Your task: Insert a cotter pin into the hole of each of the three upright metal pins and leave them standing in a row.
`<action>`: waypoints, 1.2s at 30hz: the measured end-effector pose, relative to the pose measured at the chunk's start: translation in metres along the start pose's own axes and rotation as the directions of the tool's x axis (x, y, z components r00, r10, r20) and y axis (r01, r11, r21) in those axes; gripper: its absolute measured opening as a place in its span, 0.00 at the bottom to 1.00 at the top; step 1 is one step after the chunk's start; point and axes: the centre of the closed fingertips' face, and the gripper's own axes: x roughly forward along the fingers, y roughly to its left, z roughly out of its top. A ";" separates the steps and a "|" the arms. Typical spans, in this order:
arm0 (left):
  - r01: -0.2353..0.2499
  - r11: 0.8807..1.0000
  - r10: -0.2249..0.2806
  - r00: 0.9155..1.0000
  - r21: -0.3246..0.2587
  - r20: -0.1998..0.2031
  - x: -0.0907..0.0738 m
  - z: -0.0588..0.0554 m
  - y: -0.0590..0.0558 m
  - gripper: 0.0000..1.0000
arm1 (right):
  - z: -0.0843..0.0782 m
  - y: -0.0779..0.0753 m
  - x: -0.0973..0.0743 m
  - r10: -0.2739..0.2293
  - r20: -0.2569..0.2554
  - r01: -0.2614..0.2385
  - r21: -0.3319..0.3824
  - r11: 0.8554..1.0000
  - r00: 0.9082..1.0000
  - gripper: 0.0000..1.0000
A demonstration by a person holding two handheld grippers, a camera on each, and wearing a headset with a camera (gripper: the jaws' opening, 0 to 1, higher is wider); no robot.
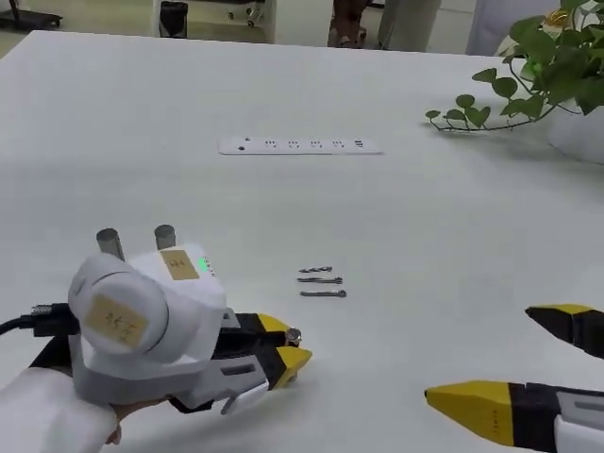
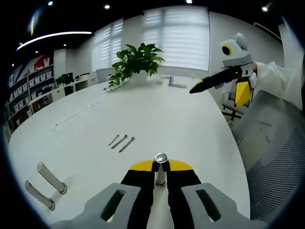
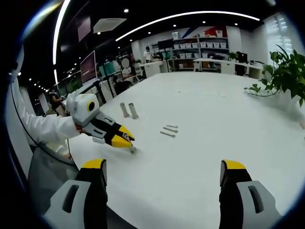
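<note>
Nearest the person, at the lower left of the head view, the left gripper (image 1: pixel 286 352) lies low over the white table (image 1: pixel 444 236), held by a hand in a white sleeve (image 1: pixel 42 411); its yellow-tipped jaws are clenched on one metal pin (image 2: pixel 160 170), which stands gripped between the tips with its rounded head showing above them; whether the pin's foot touches the table I cannot tell. At the lower right, the right gripper (image 1: pixel 479 355) hovers above the table with its jaws spread wide and nothing between them; in its own view the two yellow tips stand far apart over bare tabletop. A little beyond the left gripper's tips, and between the two grippers, three cotter pins (image 1: pixel 322 280) lie flat on the table, side by side and roughly parallel, close together but not touching. To the left, behind the left gripper's body, two more metal pins (image 1: pixel 165 235) stand upright next to each other, well apart from the cotter pins. Farther off, near the middle of the table, a white power strip (image 1: pixel 300 145) lies flat; at the far right corner a leafy green plant (image 1: pixel 552 61) trails over the tabletop.
</note>
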 end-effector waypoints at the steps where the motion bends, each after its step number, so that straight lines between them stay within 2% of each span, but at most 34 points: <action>1: 0.002 1.000 -0.002 1.000 0.009 -0.005 0.000 -0.001 0.000 0.06 | -0.001 0.000 0.000 0.000 -0.001 0.000 -0.001 1.000 1.000 0.97; 5: 0.009 0.999 -0.007 0.999 0.038 -0.035 0.001 -0.007 -0.002 0.06 | -0.003 -0.002 0.001 0.001 -0.010 -0.001 0.005 1.000 1.000 0.97; 7: 0.016 1.000 -0.016 1.000 0.016 -0.025 0.001 -0.006 -0.004 0.06 | -0.005 -0.002 0.001 0.001 -0.016 -0.001 0.003 1.000 1.000 0.97; 14: 0.020 0.999 -0.019 0.999 0.032 -0.026 0.001 -0.007 -0.005 0.06 | -0.007 0.000 0.002 0.006 -0.024 -0.006 0.001 1.000 1.000 0.97; 21: 0.007 1.000 -0.006 1.000 0.022 -0.021 0.000 -0.008 -0.003 0.06 | -0.004 0.000 0.002 0.011 -0.022 -0.011 -0.004 1.000 1.000 0.97; 23: -0.006 0.997 0.008 1.000 0.080 -0.028 -0.001 -0.007 -0.002 0.06 | -0.004 0.001 0.002 0.010 -0.022 -0.011 -0.005 1.000 1.000 0.98; 28: -0.003 0.998 0.004 1.000 0.067 -0.020 -0.002 -0.005 -0.003 0.06 | -0.004 0.002 0.002 0.015 -0.022 -0.015 -0.006 1.000 1.000 0.97; 31: -0.017 0.998 0.017 1.000 0.054 0.002 -0.004 0.001 0.001 0.13 | -0.004 0.004 0.002 0.019 -0.022 -0.019 -0.010 1.000 1.000 0.97; 34: -0.011 1.000 0.011 0.999 0.014 0.032 -0.008 0.008 0.002 0.24 | -0.003 0.004 0.002 0.020 -0.017 -0.020 -0.010 1.000 1.000 0.97; 36: -0.024 1.000 0.023 0.999 0.005 0.038 -0.011 0.010 0.006 0.29 | -0.004 0.005 0.002 0.020 -0.017 -0.020 -0.009 1.000 1.000 0.97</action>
